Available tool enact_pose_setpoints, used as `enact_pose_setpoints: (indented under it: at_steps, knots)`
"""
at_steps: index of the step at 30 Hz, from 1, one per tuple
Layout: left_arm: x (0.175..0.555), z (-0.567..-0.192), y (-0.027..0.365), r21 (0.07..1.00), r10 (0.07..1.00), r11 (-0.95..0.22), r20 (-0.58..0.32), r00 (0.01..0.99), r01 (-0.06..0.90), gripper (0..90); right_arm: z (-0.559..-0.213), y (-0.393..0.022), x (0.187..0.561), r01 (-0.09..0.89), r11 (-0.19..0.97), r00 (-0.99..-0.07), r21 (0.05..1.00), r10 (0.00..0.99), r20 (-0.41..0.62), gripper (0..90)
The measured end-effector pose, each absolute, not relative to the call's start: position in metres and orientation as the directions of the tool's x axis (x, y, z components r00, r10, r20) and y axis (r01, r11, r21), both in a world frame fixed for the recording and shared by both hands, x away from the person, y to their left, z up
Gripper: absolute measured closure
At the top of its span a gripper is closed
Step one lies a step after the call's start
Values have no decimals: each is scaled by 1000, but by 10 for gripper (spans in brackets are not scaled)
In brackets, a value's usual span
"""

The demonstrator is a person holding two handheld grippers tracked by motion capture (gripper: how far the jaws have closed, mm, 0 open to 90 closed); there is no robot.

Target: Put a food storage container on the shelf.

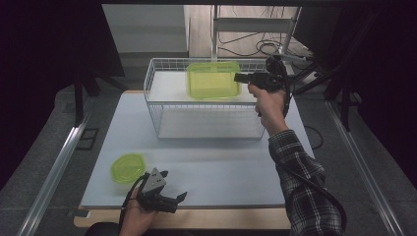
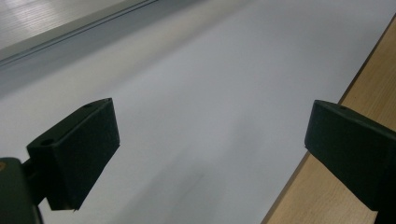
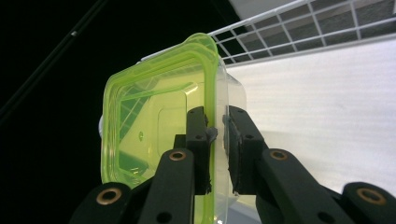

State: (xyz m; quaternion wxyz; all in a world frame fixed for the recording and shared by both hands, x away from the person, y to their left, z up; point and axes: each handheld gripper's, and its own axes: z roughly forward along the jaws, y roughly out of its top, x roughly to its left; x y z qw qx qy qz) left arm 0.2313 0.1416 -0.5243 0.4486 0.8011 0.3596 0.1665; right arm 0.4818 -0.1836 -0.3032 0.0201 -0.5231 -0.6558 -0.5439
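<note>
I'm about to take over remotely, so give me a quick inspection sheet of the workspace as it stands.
Surface: pale grey mat on a wooden table, its near edge bare.
Job's things: green tub held over the top shelf of the white wire rack; green lid flat on the mat, near left.
Clutter: nothing seen.
Grippers: right gripper shut on the green tub's wall, one jaw inside and one outside; left gripper open, low at the mat's near edge, nothing between its jaws.
Cables: black cable along the right sleeve; loose cables on the floor behind the rack.
Surroundings: dark curtains, metal rail at left.
</note>
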Motion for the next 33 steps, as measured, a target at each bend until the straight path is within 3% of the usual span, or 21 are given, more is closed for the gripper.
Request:
enact_pose_setpoints:
  at_steps: [18, 33]
  knots:
    - [231, -525, 140, 836, 712, -354, -50, 701, 419, 29, -313, -178, 499, 719, -160, -401, 677, 700, 591, 785]
    - [230, -524, 138, 842, 691, -358, -52, 721, 404, 25, -315, -170, 509, 682, -52, -418, 729, 791, 447, 692]
